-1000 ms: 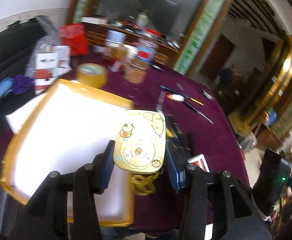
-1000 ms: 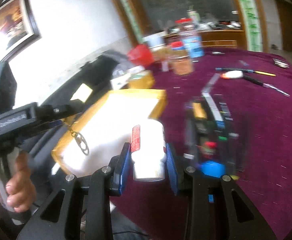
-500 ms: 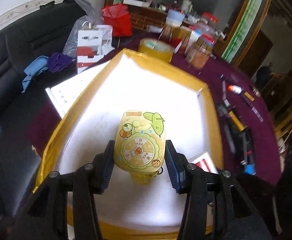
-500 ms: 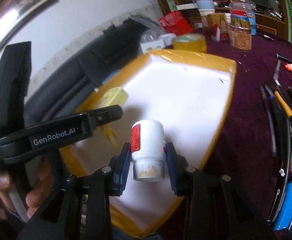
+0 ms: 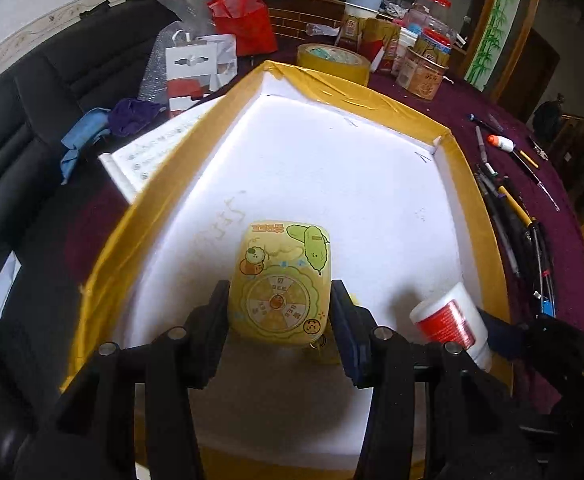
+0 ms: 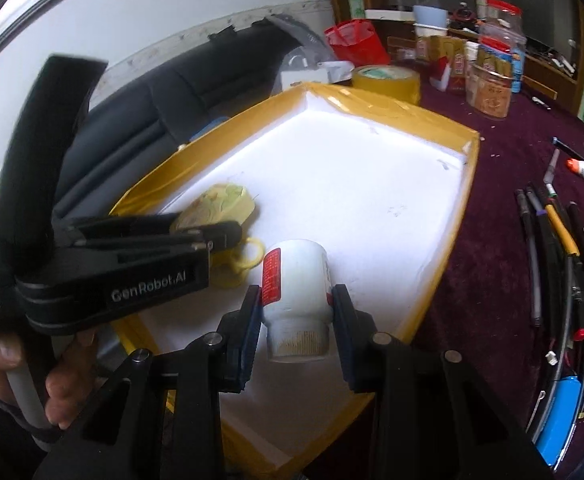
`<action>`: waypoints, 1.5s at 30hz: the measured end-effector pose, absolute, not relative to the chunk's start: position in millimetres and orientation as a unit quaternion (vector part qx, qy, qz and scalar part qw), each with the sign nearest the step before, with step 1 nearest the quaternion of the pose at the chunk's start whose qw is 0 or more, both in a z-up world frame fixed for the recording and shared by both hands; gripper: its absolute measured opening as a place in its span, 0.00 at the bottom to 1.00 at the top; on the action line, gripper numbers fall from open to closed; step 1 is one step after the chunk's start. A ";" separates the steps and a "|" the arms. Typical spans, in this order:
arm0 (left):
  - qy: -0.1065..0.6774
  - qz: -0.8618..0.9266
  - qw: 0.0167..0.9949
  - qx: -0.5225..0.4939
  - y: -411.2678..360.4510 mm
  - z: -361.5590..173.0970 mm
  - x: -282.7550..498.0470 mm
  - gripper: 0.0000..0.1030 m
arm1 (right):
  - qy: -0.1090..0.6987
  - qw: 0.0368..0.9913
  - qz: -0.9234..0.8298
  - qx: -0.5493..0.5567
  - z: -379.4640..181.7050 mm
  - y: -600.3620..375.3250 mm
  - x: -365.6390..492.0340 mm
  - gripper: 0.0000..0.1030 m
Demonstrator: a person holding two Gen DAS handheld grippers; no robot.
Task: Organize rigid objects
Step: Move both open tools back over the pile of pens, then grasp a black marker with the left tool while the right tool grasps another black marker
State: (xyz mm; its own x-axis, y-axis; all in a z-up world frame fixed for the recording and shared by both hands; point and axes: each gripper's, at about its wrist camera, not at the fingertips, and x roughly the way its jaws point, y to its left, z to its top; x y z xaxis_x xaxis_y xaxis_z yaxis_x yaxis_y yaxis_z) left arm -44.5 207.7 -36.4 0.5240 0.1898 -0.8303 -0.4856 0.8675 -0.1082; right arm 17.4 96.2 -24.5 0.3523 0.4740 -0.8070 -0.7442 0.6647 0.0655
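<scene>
A rounded yellow cartoon-printed case is clamped between the closed fingers of the left gripper, held over the white foam tray with yellow-taped rim; a white plastic bottle with a red label is gripped by the right gripper, above the same tray's near right part; pens lie beside it on the maroon tablecloth.

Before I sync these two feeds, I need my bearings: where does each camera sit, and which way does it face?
Left wrist: on the left gripper, looking along its fingers, down into the yellow-rimmed tray; it holds the yellow tin.
Right wrist: on the right gripper, facing the same tray from its right; it holds the white bottle. The person's hand shows, holding the left gripper.
Shared: tray, tin, bottle, tape roll, pens.
</scene>
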 end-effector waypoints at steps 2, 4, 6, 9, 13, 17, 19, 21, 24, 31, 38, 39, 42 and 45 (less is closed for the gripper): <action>0.449 0.189 0.856 -0.174 210.7 -36.8 -46.5 0.45 | 0.429 0.803 0.380 -0.166 -27.8 101.7 17.1 0.31; 0.450 0.186 0.855 -0.180 214.0 -38.1 -49.3 0.48 | 0.426 0.801 0.380 -0.179 -30.9 105.8 14.1 0.33; 0.451 0.180 0.855 -0.184 213.6 -37.7 -51.1 0.48 | 0.420 0.801 0.384 -0.185 -30.1 105.9 9.3 0.36; 0.436 0.178 0.861 -0.193 208.6 -30.4 -57.7 0.56 | 0.411 0.805 0.402 -0.148 -19.3 93.1 4.8 0.51; 0.409 0.175 0.876 -0.188 192.4 -16.0 -64.2 0.61 | 0.395 0.819 0.406 -0.095 -2.8 58.8 -0.1 0.53; 0.395 0.151 0.890 -0.171 163.4 -2.0 -63.9 0.61 | 0.398 0.829 0.389 -0.051 4.6 19.0 5.1 0.53; 0.397 0.133 0.894 -0.158 141.5 4.1 -59.2 0.61 | 0.401 0.838 0.370 -0.033 6.6 -5.5 8.8 0.53; 0.396 0.114 0.899 -0.149 122.4 10.1 -55.3 0.61 | 0.402 0.844 0.353 -0.011 7.0 -35.2 10.6 0.53; 0.402 0.083 0.903 -0.125 89.5 17.2 -47.7 0.61 | 0.400 0.856 0.328 0.015 10.0 -75.0 12.0 0.53; 0.422 0.022 0.902 -0.092 30.0 18.1 -24.5 0.61 | 0.406 0.871 0.269 0.069 15.2 -153.1 31.5 0.46; 0.454 -0.020 0.879 -0.146 10.6 -2.2 4.6 0.61 | 0.416 0.873 0.236 0.094 9.4 -185.1 43.3 0.38; 0.460 -0.020 0.874 -0.153 8.5 -6.6 10.5 0.61 | 0.418 0.873 0.233 0.096 7.9 -186.1 45.1 0.38; 0.473 -0.019 0.864 -0.172 5.0 -16.0 28.7 0.59 | 0.424 0.872 0.226 0.095 4.1 -185.6 48.5 0.38; 0.475 -0.020 0.864 -0.168 -2.2 -19.6 39.1 0.48 | 0.426 0.872 0.227 0.084 -0.4 -185.6 49.6 0.38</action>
State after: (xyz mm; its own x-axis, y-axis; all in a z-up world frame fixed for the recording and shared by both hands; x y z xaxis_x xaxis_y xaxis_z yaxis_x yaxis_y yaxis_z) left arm 39.1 -2.2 -19.6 0.5486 -0.1934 -0.8134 -0.1252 0.9429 -0.3086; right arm 49.6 -185.6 -0.4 0.5334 0.4679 -0.7047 -0.3246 0.8825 0.3402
